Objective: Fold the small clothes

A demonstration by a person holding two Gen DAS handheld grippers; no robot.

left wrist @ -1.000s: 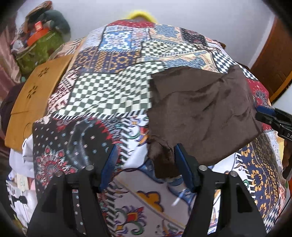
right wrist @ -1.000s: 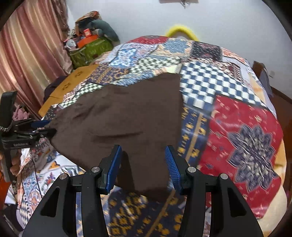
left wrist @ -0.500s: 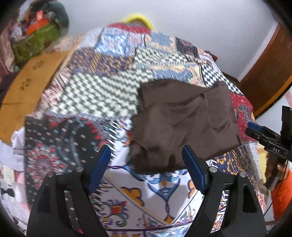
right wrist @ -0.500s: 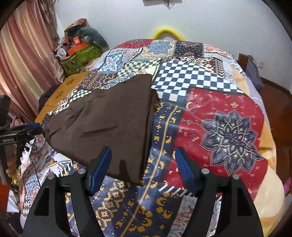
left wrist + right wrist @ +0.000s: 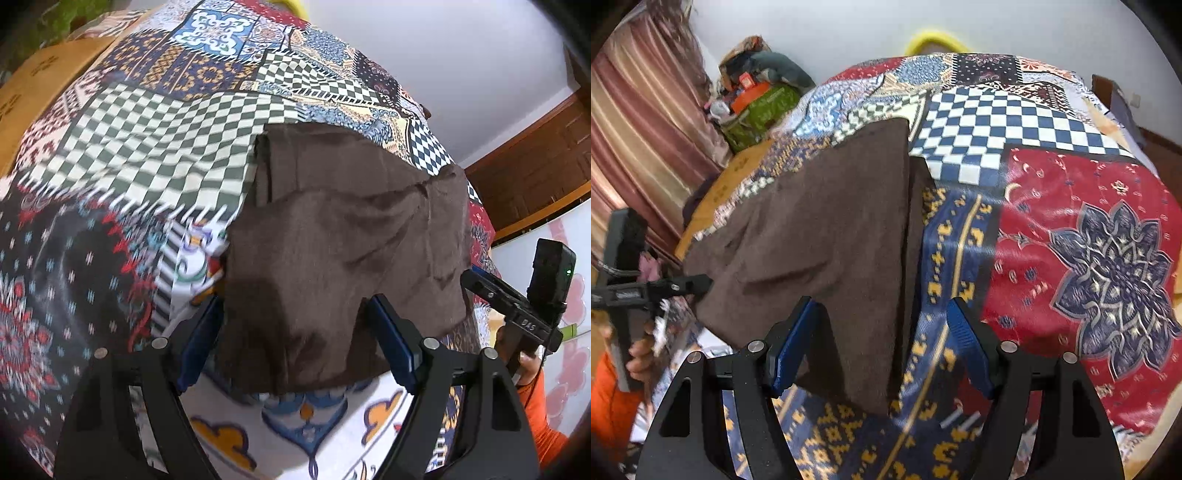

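Both tools stand wide apart and hold nothing: the left gripper (image 5: 295,332) straddles the near edge of the brown garment (image 5: 343,251), the right gripper (image 5: 882,332) its near corner. The garment lies on the patchwork bedspread (image 5: 1071,221). Pinching only the top layer could drag the fold open. Only the left view shows the wrinkled upper layer; the right shows curtains (image 5: 635,147)

Quilt (image 5: 110,258) pattern motion-blurred; brown cloth (image 5: 332,258) near hem perhaps overhangs.

We count one folded brown cloth garment (image 5: 343,240) on one patchwork-patterned bedspread (image 5: 1052,206), two black blue-padded grippers beside it, and one yellow ring (image 5: 932,38) beyond the bedspread.
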